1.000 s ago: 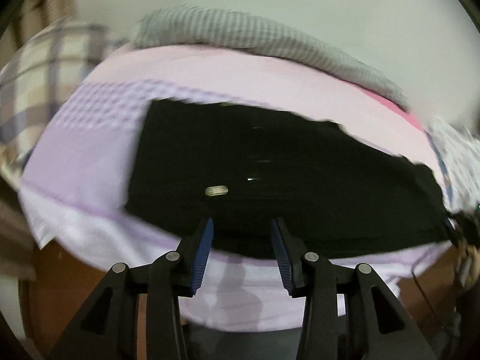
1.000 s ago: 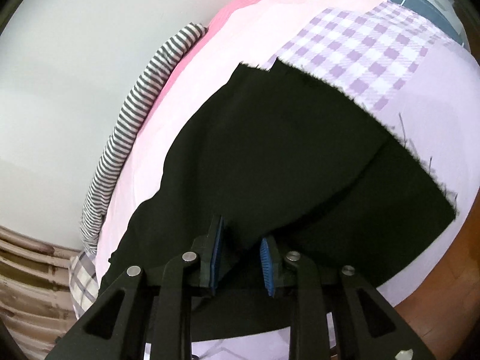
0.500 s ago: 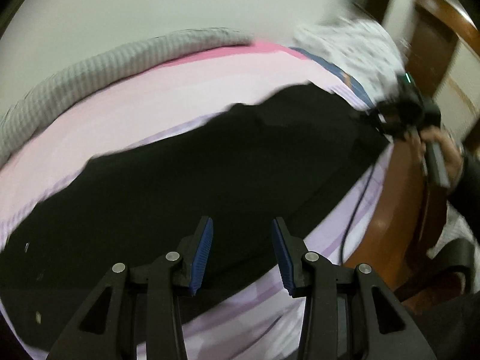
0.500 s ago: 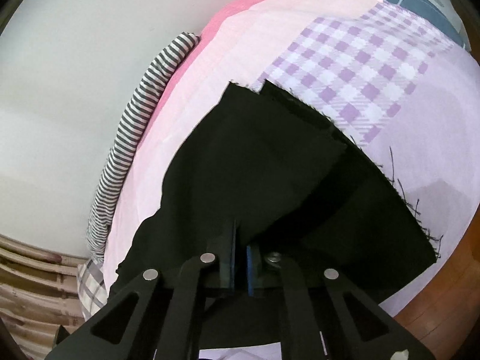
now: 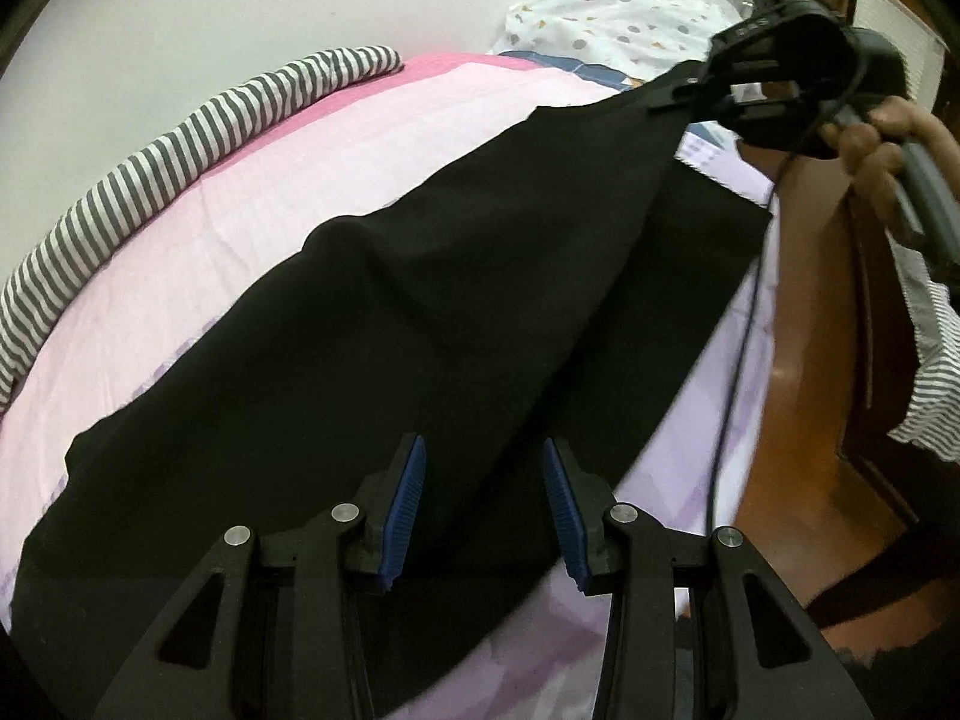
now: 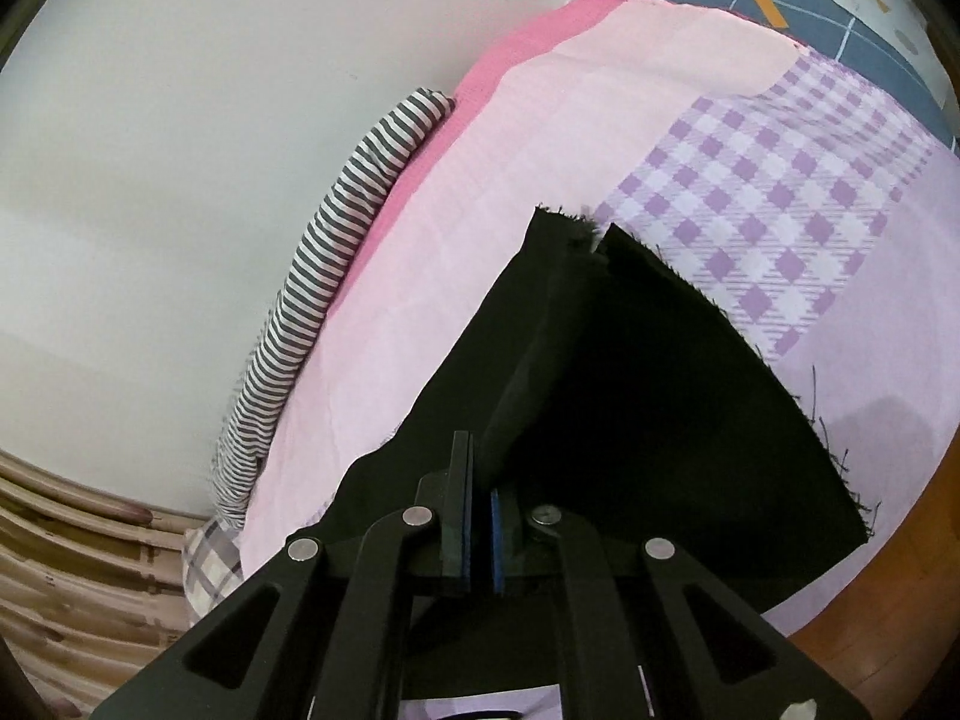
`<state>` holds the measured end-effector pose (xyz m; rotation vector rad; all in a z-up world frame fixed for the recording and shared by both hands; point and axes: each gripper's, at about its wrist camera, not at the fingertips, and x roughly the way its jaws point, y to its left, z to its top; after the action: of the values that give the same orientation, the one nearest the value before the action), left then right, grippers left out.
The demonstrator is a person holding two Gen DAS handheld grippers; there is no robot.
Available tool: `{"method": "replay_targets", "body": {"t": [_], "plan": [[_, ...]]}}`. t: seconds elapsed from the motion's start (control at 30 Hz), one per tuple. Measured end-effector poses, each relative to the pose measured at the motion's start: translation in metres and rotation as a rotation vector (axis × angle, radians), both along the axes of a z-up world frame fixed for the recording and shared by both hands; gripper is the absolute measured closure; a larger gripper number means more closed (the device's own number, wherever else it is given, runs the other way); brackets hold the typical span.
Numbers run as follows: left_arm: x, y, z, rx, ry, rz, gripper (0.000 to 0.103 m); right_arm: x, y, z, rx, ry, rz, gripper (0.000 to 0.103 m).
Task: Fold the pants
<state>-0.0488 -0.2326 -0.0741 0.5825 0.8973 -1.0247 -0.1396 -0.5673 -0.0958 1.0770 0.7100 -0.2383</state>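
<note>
Pale grey wall stands behind the bed, and we see a bedsheet in pink and lilac patchwork spread over it, with a purple-and-white checked panel toward the far end. Along the wall side lies a long roll of grey-and-white striped cloth, touching the sheet's pink edge. Beyond the sheet we make out a white cloth with small coloured spots and a dark blue fabric with thin pale lines.

On the sheet lie the black fabric pants, stretched lengthwise across the bed. Our right tool has its blue-padded fingers pressed together on a fold of the pants, and from the left wrist view we see that tool holding one end of the cloth up off the bed, so the black fabric rises in a taut slope toward it. The frayed hem of the lower layer rests flat on the lilac part of the sheet.

Our left tool hovers over the near part of the pants with its fingers spread apart and nothing between them. At the right we see the brown wooden bed frame.
</note>
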Motion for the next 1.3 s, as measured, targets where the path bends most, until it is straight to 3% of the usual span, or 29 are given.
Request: {"method": "replay_targets", "body": {"t": [0.07, 0.13, 0.23, 0.6, 0.97, 1.3], "plan": [[0.004, -0.008, -0.004, -0.003, 0.031, 0.011, 0.065, -0.004, 0.001, -0.003, -0.002, 0.002, -0.005, 0.098], [0.009, -0.011, -0.006, -0.020, 0.070, 0.015, 0.088, -0.008, -0.001, -0.009, -0.003, 0.017, -0.017, 0.096], [0.012, -0.014, -0.008, -0.018, 0.077, 0.025, 0.093, -0.018, -0.008, -0.018, 0.015, 0.036, -0.048, 0.094], [0.009, -0.018, -0.011, -0.002, 0.050, 0.008, 0.093, -0.038, -0.033, -0.024, 0.006, 0.058, -0.129, 0.095], [-0.006, -0.010, 0.008, -0.037, 0.002, -0.057, 0.094, -0.081, -0.009, 0.020, -0.136, 0.058, -0.137, 0.099], [-0.024, -0.013, -0.012, 0.014, 0.006, -0.129, 0.094, -0.103, -0.006, -0.022, -0.102, 0.169, -0.177, 0.100]]}}
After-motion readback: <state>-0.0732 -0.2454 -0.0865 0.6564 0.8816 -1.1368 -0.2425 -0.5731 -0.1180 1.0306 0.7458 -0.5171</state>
